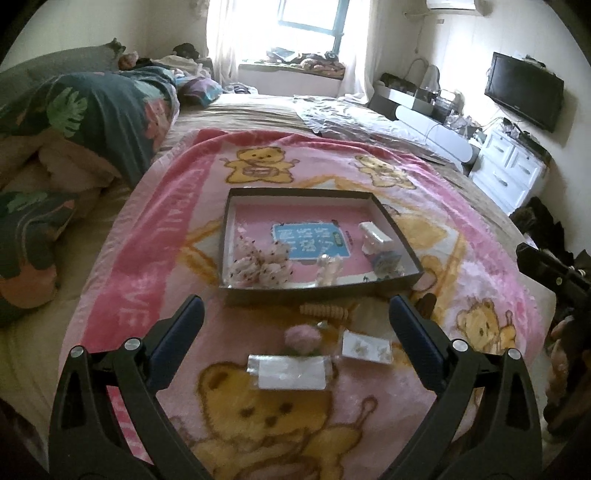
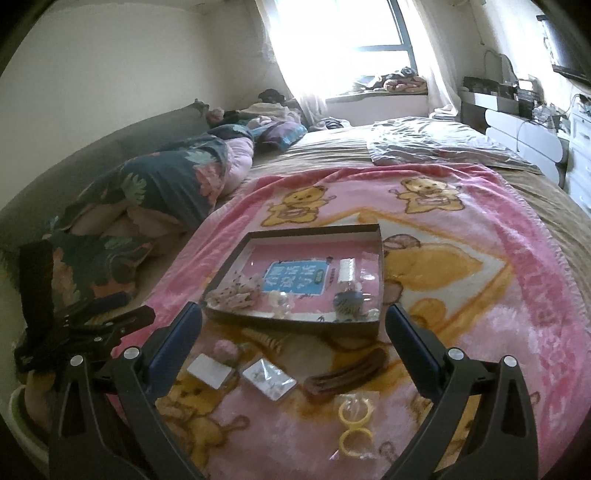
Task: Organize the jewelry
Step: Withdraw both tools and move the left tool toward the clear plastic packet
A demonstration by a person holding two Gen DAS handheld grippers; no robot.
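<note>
Pink teddy-bear blanket [image 1: 369, 413] covers the near end of the bed, and on it sits the shallow dark tray [image 1: 236, 291] with a pink floor and a blue label. Inside the tray I see pale frilly scrunchies [image 1: 258, 264] at the near left, a white clip-like piece [image 1: 375, 234] toward the right wall and a bluish item [image 1: 388, 264] in the near right corner.

Just in front of the tray lie the loose pieces: a tan ridged hair clip [image 1: 325, 311], a fuzzy pink pom-pom [image 1: 302, 338], a clear packet with a white card [image 1: 290, 371] and a card of small earrings [image 1: 366, 347]. From my right wrist view a brown barrette [image 2: 349, 373] and a yellow double ring [image 2: 355, 424], possibly plastic, lie nearer me.

My left gripper [image 1: 295, 314] hovers over these pieces, fingers spread wide, holding nothing. My right gripper [image 2: 293, 321] hangs likewise wide apart and empty, aimed at the tray's near wall.

Farther out, a dark floral quilt [image 1: 92, 114] is bunched along the left, a bright window [image 1: 310, 18] stands beyond the bed, and a black television [image 1: 524, 90] hangs above white drawers [image 1: 509, 170].
</note>
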